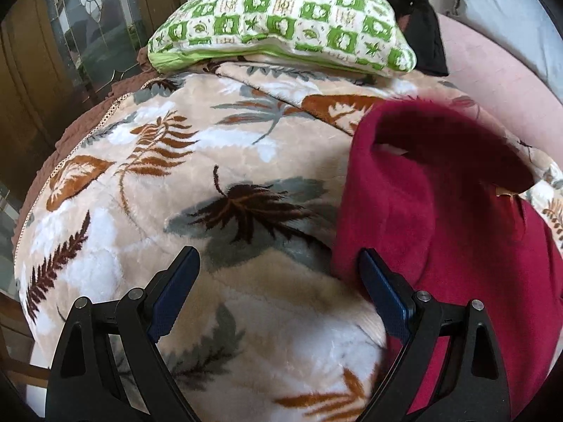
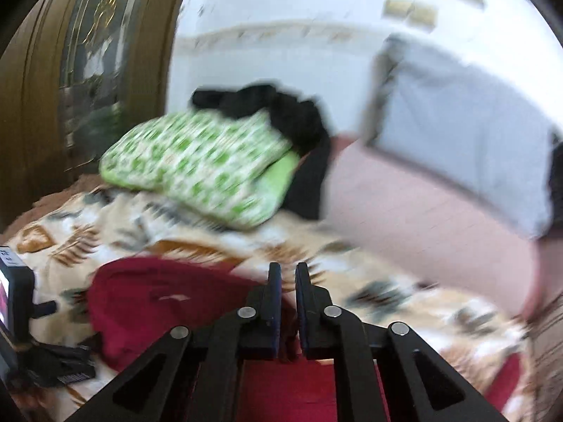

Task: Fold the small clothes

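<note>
Left gripper (image 1: pixel 278 263): fingers wide apart, empty, beside red garment (image 1: pixel 440 211). Right gripper (image 2: pixel 288 281): fingers nearly together, grip on cloth not discernible. Garment: on leaf-print blanket (image 1: pixel 176 176), rumpled, partly doubled over. Folding judged early; flattening remains.

A: What does the left gripper (image 1: pixel 279 256) look like?

B: Matte black linkage arms with triangular cut-outs, and a round silver pin at each joint. The two fingers (image 1: pixel 174 290) carry dark blue pads with a fine ribbed texture on their inner faces.

A: And the right gripper (image 2: pixel 288 274)?

B: The same build: black arms, triangular openings, four silver pins across the linkage, dark blue pads on the inner faces. In its view, off to its left, the other unit's black camera body shows, with a small lit screen and a white label.
</note>
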### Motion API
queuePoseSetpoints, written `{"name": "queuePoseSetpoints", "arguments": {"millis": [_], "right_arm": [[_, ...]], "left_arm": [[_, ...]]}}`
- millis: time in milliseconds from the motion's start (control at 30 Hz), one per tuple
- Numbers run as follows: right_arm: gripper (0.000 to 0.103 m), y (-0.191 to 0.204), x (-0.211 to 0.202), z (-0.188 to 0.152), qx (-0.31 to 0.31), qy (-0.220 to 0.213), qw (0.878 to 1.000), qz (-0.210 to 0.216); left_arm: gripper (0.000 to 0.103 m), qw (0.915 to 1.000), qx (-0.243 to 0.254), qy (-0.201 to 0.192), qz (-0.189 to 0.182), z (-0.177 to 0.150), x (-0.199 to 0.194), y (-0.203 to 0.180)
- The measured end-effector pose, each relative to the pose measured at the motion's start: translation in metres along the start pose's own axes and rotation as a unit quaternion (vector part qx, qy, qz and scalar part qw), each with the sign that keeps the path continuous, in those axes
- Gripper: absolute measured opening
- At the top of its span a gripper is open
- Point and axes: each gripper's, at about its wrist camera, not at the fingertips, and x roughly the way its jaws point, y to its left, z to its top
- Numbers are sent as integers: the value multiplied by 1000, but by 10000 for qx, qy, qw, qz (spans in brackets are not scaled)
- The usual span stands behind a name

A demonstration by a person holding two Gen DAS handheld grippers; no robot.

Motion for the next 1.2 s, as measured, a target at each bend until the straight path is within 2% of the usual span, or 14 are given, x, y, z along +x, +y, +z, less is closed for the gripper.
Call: {"name": "queuePoseSetpoints", "arguments": {"millis": [100, 167, 267, 333, 400, 433, 467, 533, 733, 800, 833, 867, 1067, 1200], "right_arm": [[7, -32, -40, -35, -242, -212, 9995, -52], [7, -51, -56, -59, -300, -42, 9995, -56], [7, -99, -34, -89, 115, 653, 9965, 502], [7, -113, -8, -105, 700, 1251, 9841, 1046], [15, -108, 14, -115, 1231, 1704, 9649, 1573], [26, -103, 27, -116, 1285, 1746, 9601, 1764], [46, -96, 36, -117, 1315, 1753, 9574, 1882], [61, -83, 58, -117, 1417, 1815, 9522, 2008], [61, -69, 130, -120, 1668, 2160, 9427, 1921], [51, -68, 146, -124, 1558, 2296, 9436, 1805], [21, -66, 153, -127, 1492, 2365, 9433, 1787], [4, -66, 153, -127, 1433, 2388, 9446, 1738], [4, -107, 46, -82, 1597, 1124, 9622, 1899], [4, -147, 9, -84, 1423, 1169, 9719, 1467]], "left_arm": [[93, 9999, 62, -117, -27, -5, -13, 4], [93, 9999, 58, -116, -23, -8, -17, 7], [93, 10000, 45, -82, -33, -10, -19, 7], [93, 9999, 90, -91, 26, -10, -20, 5], [93, 9999, 91, -115, 11, -10, -22, 5], [93, 9999, 87, -129, 8, -10, -22, 5], [93, 9999, 82, -136, 5, -10, -22, 4], [93, 9999, 83, -111, -16, -9, -19, 4], [93, 10000, 78, -6, -38, -10, -10, 3], [93, 10000, 79, 7, -37, -10, -9, 4], [93, 10000, 93, 1, -22, -10, -9, 5], [93, 9999, 98, -28, -5, -10, -11, 6], [93, 9996, -109, -258, -37, -5, -28, 23], [93, 9992, -213, -326, -110, -2, -36, 22]]}}
